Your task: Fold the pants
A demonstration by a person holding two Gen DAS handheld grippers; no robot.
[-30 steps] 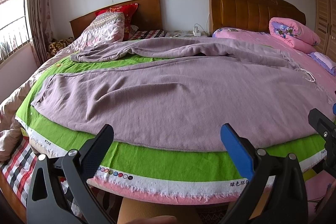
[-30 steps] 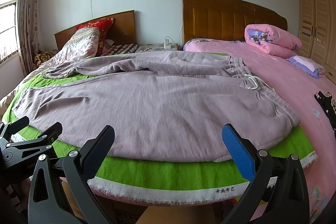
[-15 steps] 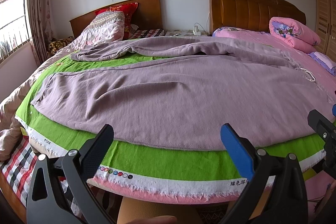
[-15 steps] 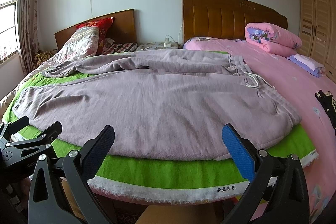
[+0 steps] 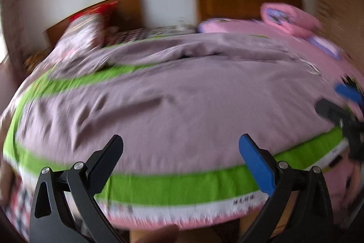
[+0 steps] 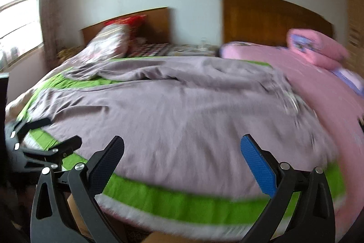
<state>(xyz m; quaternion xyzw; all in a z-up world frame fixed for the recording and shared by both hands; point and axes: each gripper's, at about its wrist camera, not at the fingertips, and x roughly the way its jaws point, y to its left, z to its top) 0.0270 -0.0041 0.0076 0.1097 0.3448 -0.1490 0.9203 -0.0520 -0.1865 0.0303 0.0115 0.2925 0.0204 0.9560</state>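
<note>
pants (image 5: 182, 106) mauve | cloth (image 5: 182, 186) green | quilt (image 6: 318, 49) pink

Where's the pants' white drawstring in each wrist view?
Left wrist: drawstring, upper right, at the pants' right edge, blurred.
Right wrist: drawstring, right of centre, at the waistband, blurred.
Shared landmark: rolled pink quilt by the taller headboard.
</note>
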